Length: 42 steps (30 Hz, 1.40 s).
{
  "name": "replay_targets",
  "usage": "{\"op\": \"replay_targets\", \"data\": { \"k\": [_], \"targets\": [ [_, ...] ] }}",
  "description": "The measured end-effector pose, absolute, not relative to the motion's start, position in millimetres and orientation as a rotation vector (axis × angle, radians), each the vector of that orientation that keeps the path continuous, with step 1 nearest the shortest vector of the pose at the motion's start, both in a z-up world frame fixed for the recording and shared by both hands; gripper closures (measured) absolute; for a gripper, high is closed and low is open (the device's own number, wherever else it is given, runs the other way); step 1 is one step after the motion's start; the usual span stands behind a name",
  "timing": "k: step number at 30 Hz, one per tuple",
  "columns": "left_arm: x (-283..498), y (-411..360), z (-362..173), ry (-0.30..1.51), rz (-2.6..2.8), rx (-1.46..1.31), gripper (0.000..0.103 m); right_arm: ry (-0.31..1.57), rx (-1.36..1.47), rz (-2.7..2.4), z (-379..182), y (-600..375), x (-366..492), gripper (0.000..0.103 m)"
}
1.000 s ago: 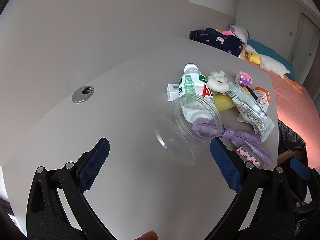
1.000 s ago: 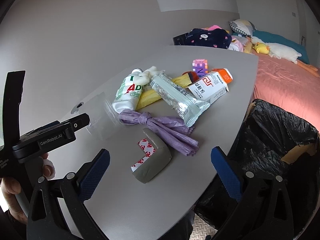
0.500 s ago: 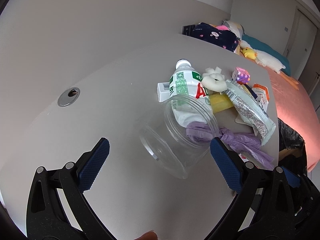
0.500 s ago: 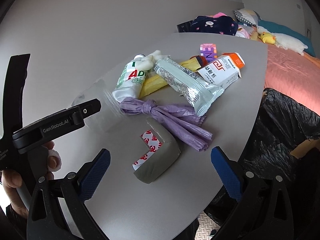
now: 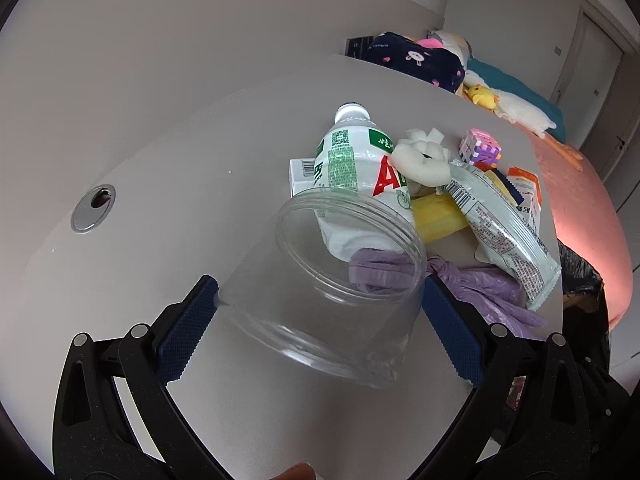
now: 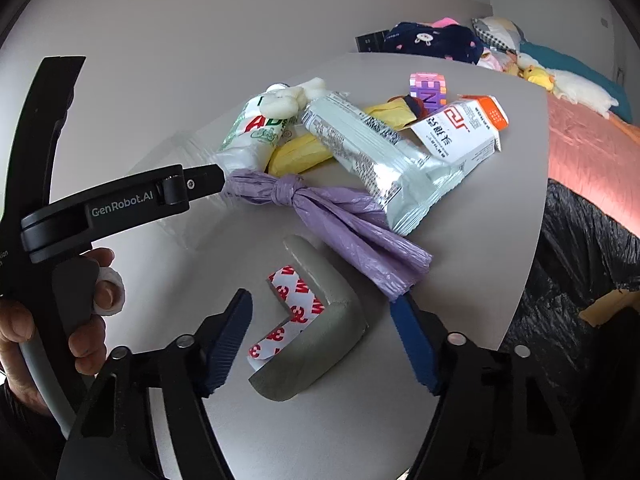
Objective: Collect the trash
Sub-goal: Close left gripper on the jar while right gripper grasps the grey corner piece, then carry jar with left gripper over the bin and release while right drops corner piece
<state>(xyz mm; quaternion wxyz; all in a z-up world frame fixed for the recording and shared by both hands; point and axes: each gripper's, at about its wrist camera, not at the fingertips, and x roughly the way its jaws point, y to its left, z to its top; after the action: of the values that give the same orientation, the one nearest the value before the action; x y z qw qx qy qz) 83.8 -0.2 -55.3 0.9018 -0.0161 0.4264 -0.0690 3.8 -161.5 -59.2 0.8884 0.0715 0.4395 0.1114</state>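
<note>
Left gripper (image 5: 320, 320) jaws flank clear jar (image 5: 340, 280); right gripper (image 6: 320, 340) straddles corner guard (image 6: 316, 320)

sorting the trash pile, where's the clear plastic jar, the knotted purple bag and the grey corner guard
clear plastic jar (image 5: 320, 304): left wrist view, on its side wall.
knotted purple bag (image 6: 286, 190): right wrist view, on the knot.
grey corner guard (image 6: 320, 344): right wrist view, on its outer grey face.
</note>
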Motion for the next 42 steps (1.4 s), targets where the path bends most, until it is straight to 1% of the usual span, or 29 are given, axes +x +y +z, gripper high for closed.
{"op": "replay_targets", "data": {
  "k": [1,2,5,9,19,28,42],
  "targets": [
    [84.8,1.2,-56.4,0.882,-0.148,-0.04,0.007,0.912,0.159,0.239,-59.7,-162.7,4.1,0.057],
    [85.1,2.8,-57.5,0.882,-0.157,-0.052,0.013,0.91,0.167,0.242,-59.7,-163.8,3.6,0.058],
    [82.2,6.6,-57.7,0.87,-0.145,-0.065,0.013,0.906,0.19,0.251,-59.5,-166.7,1.0,0.059],
    [73.1,7.7,-49.9,0.836,-0.115,-0.036,0.013,0.882,0.21,0.266,-52.4,-168.4,-4.1,0.059],
    [49.5,-0.8,-9.6,0.764,-0.115,-0.022,0.013,0.803,0.242,0.282,-21.4,-186.3,-19.6,0.059],
    [38.7,-46.1,16.6,0.717,-0.185,0.008,0.013,0.741,0.266,0.242,-0.2,-219.6,-35.4,0.059],
    [36.0,-131.4,14.2,0.73,-0.35,0.061,0.013,0.709,0.315,0.085,5.2,-294.6,-56.7,0.059]
  ]
}}
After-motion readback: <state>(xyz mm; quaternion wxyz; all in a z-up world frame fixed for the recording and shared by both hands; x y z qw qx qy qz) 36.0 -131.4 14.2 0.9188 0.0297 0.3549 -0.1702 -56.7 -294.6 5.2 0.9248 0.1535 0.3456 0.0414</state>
